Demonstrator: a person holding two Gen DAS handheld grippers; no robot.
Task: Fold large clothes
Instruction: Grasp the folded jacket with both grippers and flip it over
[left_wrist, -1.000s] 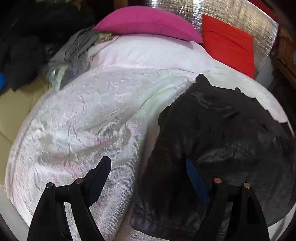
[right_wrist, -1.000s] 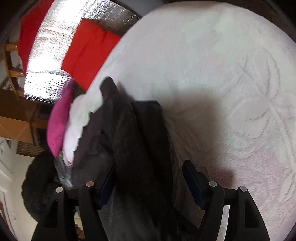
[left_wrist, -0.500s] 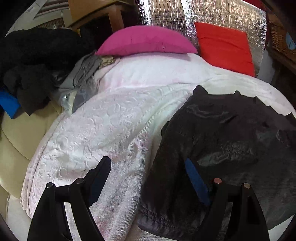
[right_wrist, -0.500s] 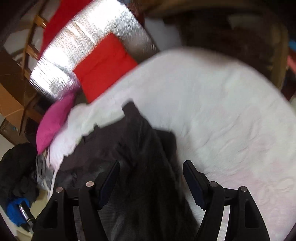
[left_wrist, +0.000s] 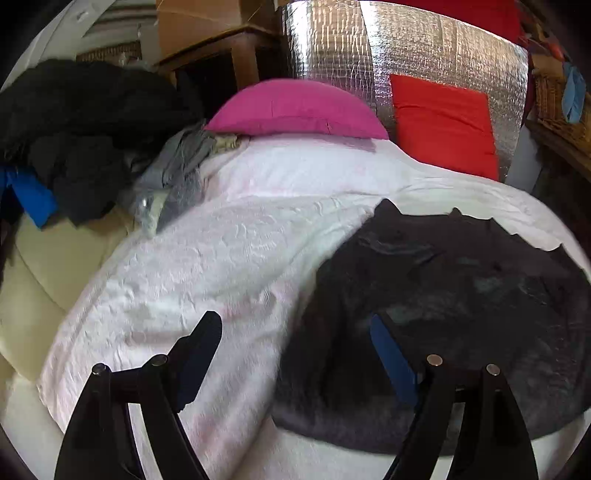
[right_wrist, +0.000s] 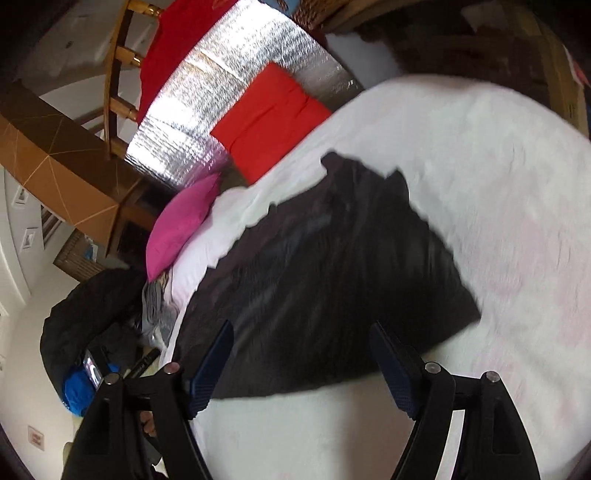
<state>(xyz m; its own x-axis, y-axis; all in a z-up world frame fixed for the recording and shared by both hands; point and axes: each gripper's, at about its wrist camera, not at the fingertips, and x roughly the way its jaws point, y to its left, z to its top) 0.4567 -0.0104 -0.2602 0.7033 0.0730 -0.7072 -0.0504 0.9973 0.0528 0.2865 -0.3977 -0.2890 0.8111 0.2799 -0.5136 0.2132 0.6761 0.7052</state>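
Note:
A dark grey-black garment (left_wrist: 443, 295) lies folded on the white textured bedspread (left_wrist: 229, 266). In the left wrist view it fills the right half. In the right wrist view the garment (right_wrist: 332, 280) lies in the middle as a rough rectangle. My left gripper (left_wrist: 295, 339) is open and empty above the garment's left edge. My right gripper (right_wrist: 301, 354) is open and empty above the garment's near edge. Neither gripper touches the cloth.
A pink pillow (left_wrist: 295, 110) and a red pillow (left_wrist: 443, 125) lean against a silver foil panel (left_wrist: 406, 62) at the bed's head. A heap of dark and grey clothes (left_wrist: 85, 136) lies on the left. A wooden chair (right_wrist: 122, 55) stands behind.
Both grippers have pulled back and up from the garment, so more of the room shows. The right gripper was low over the cloth and now sees the whole folded garment.

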